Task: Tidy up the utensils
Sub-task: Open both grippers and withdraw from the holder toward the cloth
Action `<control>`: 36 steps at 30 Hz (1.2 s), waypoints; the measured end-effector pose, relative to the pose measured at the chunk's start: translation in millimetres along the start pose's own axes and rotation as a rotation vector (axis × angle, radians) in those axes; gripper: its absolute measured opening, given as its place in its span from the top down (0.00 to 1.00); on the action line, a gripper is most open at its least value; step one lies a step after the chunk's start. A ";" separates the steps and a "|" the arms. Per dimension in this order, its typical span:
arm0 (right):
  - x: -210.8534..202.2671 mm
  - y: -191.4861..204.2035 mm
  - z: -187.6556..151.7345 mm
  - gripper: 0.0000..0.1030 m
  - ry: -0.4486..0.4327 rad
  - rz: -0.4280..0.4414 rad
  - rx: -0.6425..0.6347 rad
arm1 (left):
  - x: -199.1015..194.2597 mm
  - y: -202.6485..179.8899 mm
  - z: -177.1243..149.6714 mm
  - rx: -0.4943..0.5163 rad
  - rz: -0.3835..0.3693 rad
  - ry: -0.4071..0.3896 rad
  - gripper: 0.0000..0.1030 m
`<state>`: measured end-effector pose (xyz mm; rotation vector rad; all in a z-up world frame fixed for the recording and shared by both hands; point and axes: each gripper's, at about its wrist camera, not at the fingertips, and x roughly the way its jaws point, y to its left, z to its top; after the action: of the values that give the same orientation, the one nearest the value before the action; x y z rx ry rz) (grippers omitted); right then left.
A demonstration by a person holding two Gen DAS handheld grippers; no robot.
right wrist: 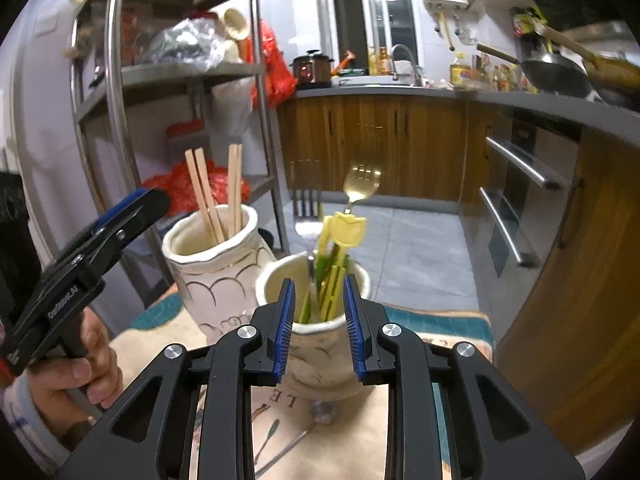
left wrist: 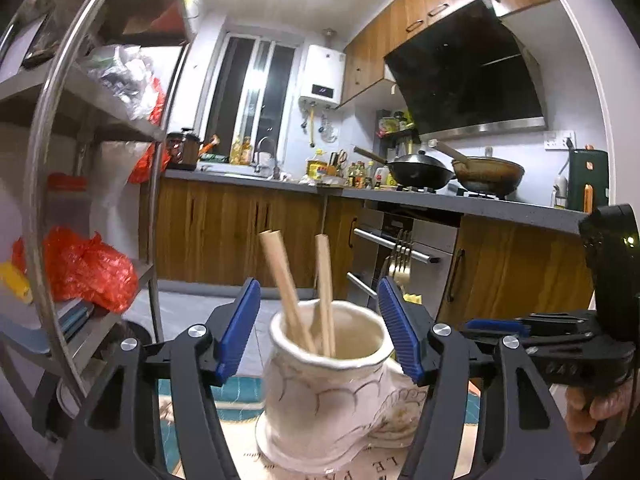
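1. Left gripper (left wrist: 318, 330): jaws apart, blue pads either side of the chopstick jar (left wrist: 326, 384) but clear of its rim; nothing held.
2. Right gripper (right wrist: 318, 316): jaws parted a little, pads flanking the near rim of the cutlery jar (right wrist: 316, 320), apparently not pressing on it; nothing gripped.
3. Chopsticks (left wrist: 304, 292): standing tilted in the chopstick jar, leaning toward its left and back wall, tops well above the rim.
4. Gold fork (right wrist: 362, 184), yellow tulip-topped utensil (right wrist: 348, 226) and green handles: upright in the cutlery jar, which stands just beside the other jar on a printed mat (right wrist: 280, 440) near the table's far edge.
5. Task seemingly near its end: utensils sorted into two jars, nothing loose seen on the mat.
6. Risk, tipping: either jar sits between open pads, so a sideways or careless backward pull could catch a rim and topple a tall, top-heavy load.
7. Risk, edge: jars close to the mat's far edge with floor beyond; a nudge forward could send one over.
8. Risk, collision: the two grippers work close together and could knock each other.
9. Hidden: jar bases partly behind the fingers; table surface mostly out of frame; contact between right pads and jar wall hard to judge; lower ends of all utensils inside the jars.
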<state>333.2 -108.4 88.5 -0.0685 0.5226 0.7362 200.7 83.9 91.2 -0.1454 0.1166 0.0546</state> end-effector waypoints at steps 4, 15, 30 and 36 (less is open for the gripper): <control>-11.0 -13.1 -11.8 0.72 -0.003 -0.008 0.048 | -9.9 11.2 -6.8 -0.023 0.037 0.029 0.40; -4.0 -25.4 -59.1 0.62 0.149 -0.058 0.112 | -15.1 26.8 -42.3 -0.035 0.058 0.291 0.41; 37.9 24.8 -91.3 0.45 0.366 0.026 -0.011 | -2.1 -7.3 -99.8 0.101 -0.028 0.597 0.46; 50.0 36.8 -98.2 0.48 0.400 -0.008 -0.075 | -0.9 -12.3 -103.1 0.119 -0.041 0.635 0.51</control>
<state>297.8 -73.4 -16.5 -0.2916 0.8754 0.7368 189.1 56.5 -8.3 -0.0413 0.7493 -0.0420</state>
